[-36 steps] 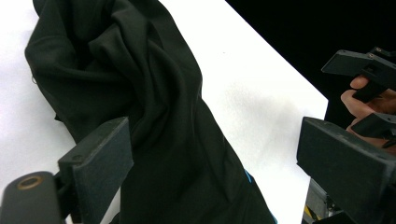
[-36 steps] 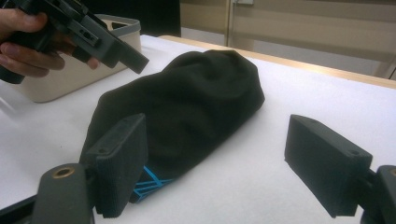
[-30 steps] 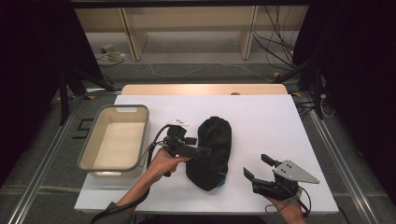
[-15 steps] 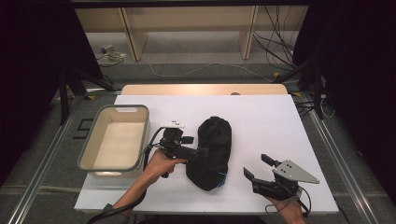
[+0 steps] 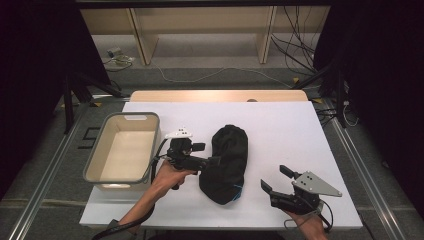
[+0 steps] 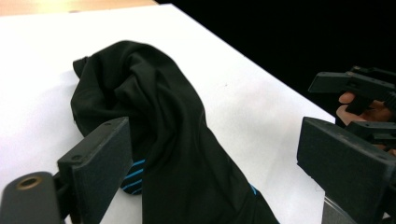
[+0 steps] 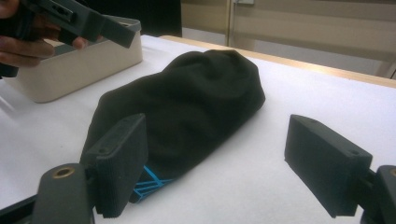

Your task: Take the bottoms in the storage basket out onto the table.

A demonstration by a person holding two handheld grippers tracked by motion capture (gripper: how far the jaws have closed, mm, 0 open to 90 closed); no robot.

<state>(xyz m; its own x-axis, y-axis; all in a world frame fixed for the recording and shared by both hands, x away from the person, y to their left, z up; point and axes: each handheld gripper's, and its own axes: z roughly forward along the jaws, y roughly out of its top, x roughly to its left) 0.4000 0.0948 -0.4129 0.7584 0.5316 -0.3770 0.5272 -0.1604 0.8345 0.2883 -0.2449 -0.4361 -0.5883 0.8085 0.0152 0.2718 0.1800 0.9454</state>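
Leftmost on the white table (image 5: 300, 130) sits a beige plastic tub (image 5: 125, 152), its long side running away from the person, close to the table's left edge. Just to its right, the left gripper (image 5: 214, 162) is held in the person's left hand (image 5: 167, 176), pointing rightward at the dark bundle beside it. Its jaws stand wide apart and grasp nothing; in the left gripper view the black cloth (image 6: 163, 135) lies bunched between and beyond the two pads, with the near pad close against its folds, though whether it touches I cannot tell. The cloth (image 5: 226, 162) rests in the middle of the table as an elongated heap, with thin blue stripes showing at its near end (image 7: 147, 182). Farther right, near the table's front edge, the right gripper (image 5: 275, 180) is also spread open and empty, well apart from the cloth, its jaws aimed toward the heap's near end.
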